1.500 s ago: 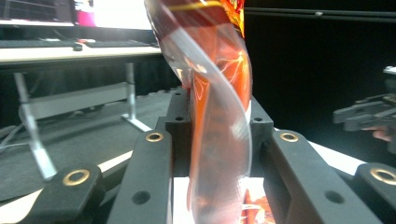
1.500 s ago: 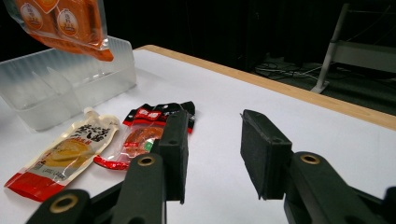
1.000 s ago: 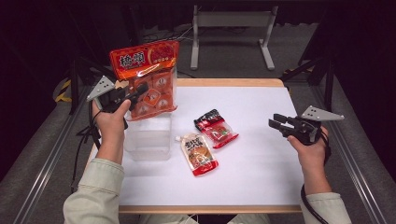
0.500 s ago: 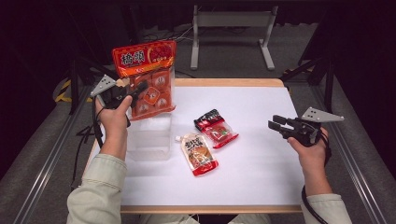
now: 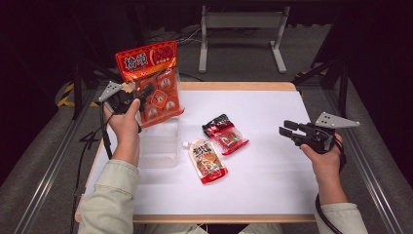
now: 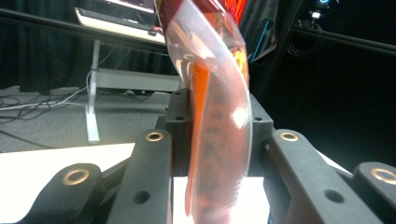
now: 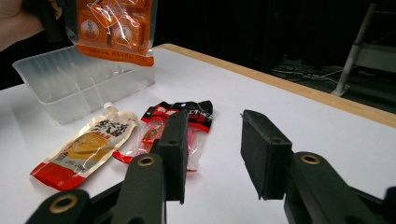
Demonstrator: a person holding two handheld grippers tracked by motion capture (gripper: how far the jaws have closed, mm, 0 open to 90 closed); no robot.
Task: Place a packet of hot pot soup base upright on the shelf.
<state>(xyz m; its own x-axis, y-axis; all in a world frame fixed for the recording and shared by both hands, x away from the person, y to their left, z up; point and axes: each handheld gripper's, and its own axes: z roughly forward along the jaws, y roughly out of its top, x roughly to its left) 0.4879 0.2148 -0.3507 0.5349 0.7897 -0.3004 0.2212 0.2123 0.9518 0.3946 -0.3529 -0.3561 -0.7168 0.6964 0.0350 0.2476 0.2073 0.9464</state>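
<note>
Left tool point(image 5: 145, 92) is clamped on the big snack bag point(image 5: 152, 83), black jaws pinching its side edge about mid-height. In the left gripper view the bag's point(image 6: 219, 112) clear glossy film runs up between the two matte jaw blocks, wrinkled, orange print showing through. Bag hangs in the air, roughly upright, tilted a bit: red header with white characters on top, clear lower part full of small orange square packets. Its bottom edge sits above the far end of the clear plastic tray point(image 5: 159, 144), not touching it as far as the right gripper view shows.

Tray is a rectangular, thin-walled, frosted translucent tub, sitting on the left part of the white tabletop point(image 5: 272, 165). Tabletop is a flat matte white sheet with a light wood edge.

Right tool point(image 5: 287, 131) is open, nothing between the jaws, held above the right side of the tabletop, pointing left toward the middle. Flat rectangular black pads, brass-coloured pivot pins at the links.

Two loose packs lie flat in the middle, between tray and right tool: a spouted pouch point(image 5: 207, 161), beige top, red bottom, small white cap, just beside the tray; a red and black flat sachet point(image 5: 224, 134) with a clear window, next to it on the far side, the corners touching or nearly so.
</note>
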